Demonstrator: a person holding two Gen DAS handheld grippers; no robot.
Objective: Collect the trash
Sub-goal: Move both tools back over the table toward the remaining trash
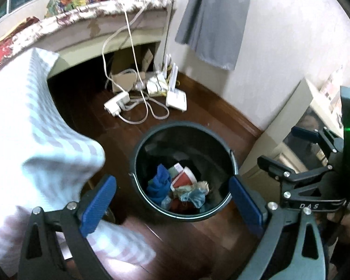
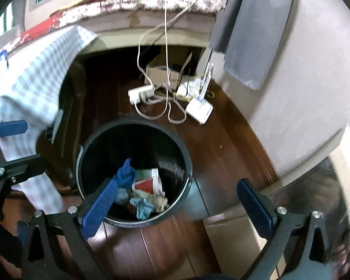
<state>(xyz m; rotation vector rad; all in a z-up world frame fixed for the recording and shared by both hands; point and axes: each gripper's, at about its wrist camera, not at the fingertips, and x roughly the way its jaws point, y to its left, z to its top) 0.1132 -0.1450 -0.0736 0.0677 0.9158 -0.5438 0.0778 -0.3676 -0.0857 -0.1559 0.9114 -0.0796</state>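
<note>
Both my grippers empty, jaws spread wide: left gripper (image 1: 172,200) and right gripper (image 2: 182,206) above the black bin (image 1: 221,206); crumpled trash (image 1: 178,187) on bin's bottom.

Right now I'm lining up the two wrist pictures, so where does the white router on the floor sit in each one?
Left wrist: white router above centre, by the wall, beyond the trash bin.
Right wrist: white router right of centre, up and right of the trash bin.
Shared landmark: the white power strip just left of it.
</note>
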